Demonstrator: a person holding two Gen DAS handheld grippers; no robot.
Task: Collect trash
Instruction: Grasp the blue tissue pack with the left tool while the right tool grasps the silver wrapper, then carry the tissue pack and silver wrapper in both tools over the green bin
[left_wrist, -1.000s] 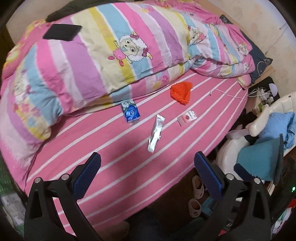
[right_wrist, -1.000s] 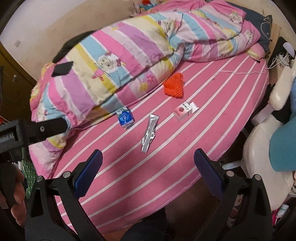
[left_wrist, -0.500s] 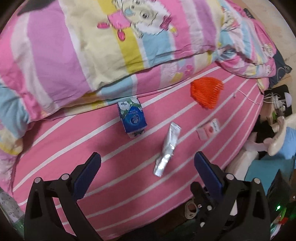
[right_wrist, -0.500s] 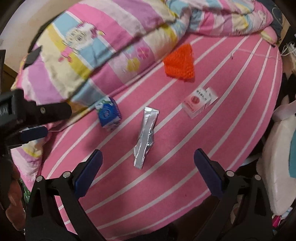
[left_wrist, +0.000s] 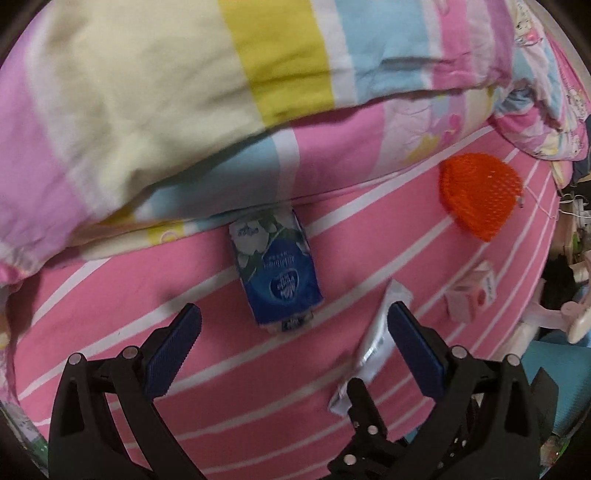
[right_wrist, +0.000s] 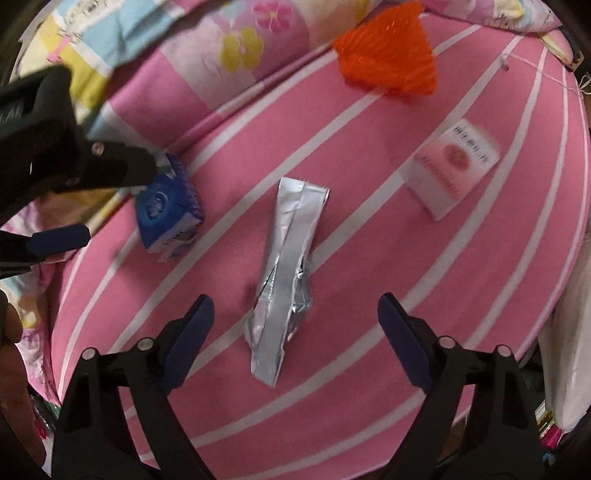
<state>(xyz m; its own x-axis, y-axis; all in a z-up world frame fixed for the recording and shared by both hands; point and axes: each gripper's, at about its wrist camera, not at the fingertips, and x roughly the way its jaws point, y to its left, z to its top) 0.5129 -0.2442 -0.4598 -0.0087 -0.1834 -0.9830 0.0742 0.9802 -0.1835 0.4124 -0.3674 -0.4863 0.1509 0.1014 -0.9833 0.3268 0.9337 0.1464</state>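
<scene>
Right claw (right_wrist: 295, 314): jaws closing, silver wrapper (right_wrist: 286, 273) between them, unpinched; may skid off crumpled foil. Left claw (left_wrist: 293, 325): spread, blue carton (left_wrist: 277, 273) at 12 o'clock; may snag bed sheet (left_wrist: 110, 295)

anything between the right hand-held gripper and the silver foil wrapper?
Nothing visible. The silver foil wrapper lies bare on the striped pink sheet, its near end between the closing jaws of the right hand-held gripper; the pads aren't on it yet.
</scene>
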